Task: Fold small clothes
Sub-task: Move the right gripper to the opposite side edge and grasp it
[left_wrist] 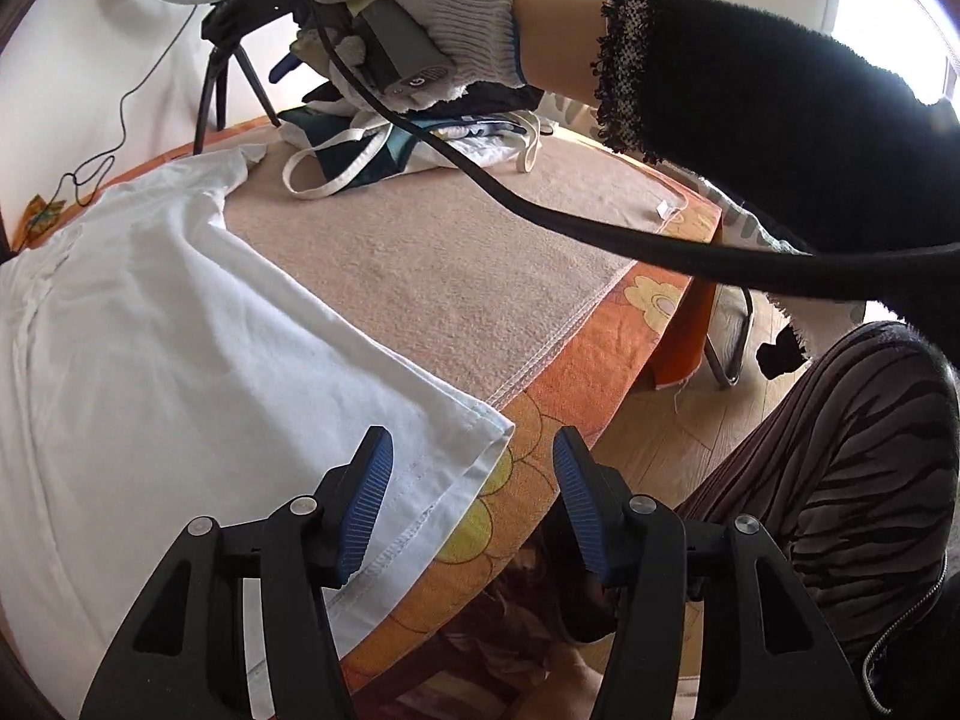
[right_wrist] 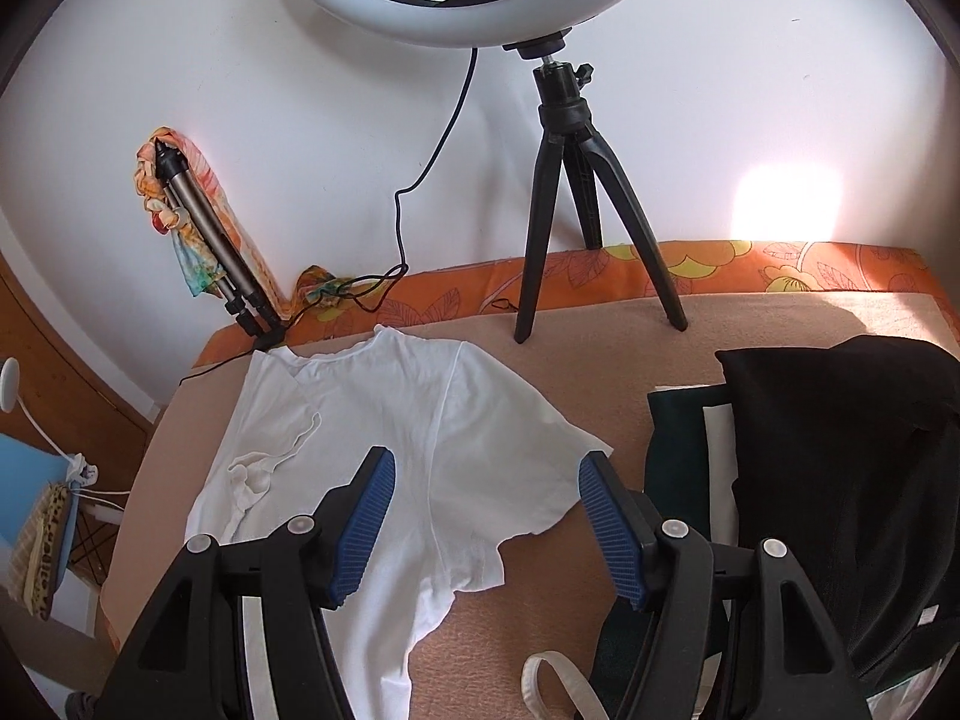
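Note:
A white T-shirt (left_wrist: 180, 330) lies spread flat on the beige-covered table (left_wrist: 432, 252). My left gripper (left_wrist: 471, 504) is open and empty, hovering over the shirt's hem corner (left_wrist: 480, 438) at the table's front edge. My right gripper (right_wrist: 486, 531) is open and empty above the shirt's right sleeve (right_wrist: 540, 456); the shirt (right_wrist: 372, 420) shows neckline away from me. In the left wrist view the gloved hand (left_wrist: 420, 6) holds the right gripper high at the back.
A pile of other clothes (right_wrist: 840, 480) with a black garment on top lies at the right, also seen in the left view (left_wrist: 420, 144). A ring light on a tripod (right_wrist: 570, 192) stands at the back by the wall. A black cable (left_wrist: 600, 228) hangs across. My leg (left_wrist: 840, 480) is beside the table.

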Demonstrator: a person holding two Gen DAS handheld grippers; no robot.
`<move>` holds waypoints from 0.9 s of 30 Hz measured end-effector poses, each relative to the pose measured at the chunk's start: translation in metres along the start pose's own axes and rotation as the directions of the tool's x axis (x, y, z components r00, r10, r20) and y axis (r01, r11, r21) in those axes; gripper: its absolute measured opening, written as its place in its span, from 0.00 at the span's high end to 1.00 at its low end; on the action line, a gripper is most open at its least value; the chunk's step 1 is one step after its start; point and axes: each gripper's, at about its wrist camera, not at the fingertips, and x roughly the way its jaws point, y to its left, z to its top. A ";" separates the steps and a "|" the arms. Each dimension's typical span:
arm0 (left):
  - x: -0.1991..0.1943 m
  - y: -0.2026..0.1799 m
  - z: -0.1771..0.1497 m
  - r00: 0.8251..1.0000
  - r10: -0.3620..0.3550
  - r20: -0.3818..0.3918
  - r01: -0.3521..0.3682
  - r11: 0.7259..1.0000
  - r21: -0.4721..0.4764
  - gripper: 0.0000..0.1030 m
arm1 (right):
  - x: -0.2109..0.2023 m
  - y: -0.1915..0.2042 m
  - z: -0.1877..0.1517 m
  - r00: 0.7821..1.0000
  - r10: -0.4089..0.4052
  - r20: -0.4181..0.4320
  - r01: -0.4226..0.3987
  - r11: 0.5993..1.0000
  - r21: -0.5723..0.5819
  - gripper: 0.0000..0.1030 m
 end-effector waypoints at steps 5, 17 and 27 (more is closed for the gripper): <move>0.015 0.001 0.006 0.998 0.070 0.008 -0.069 0.997 -0.023 0.47 | 0.016 0.003 0.007 0.999 0.029 -0.031 -0.029 0.999 -0.020 0.35; 0.017 0.018 -0.001 0.999 0.031 0.039 -0.026 0.993 -0.114 0.92 | 0.092 -0.033 0.002 0.984 -0.042 -0.173 0.053 0.997 0.060 0.35; 0.009 0.011 -0.008 1.000 -0.012 0.022 0.014 0.992 -0.125 0.72 | 0.103 -0.033 0.002 0.979 -0.066 -0.195 0.069 0.998 0.009 0.30</move>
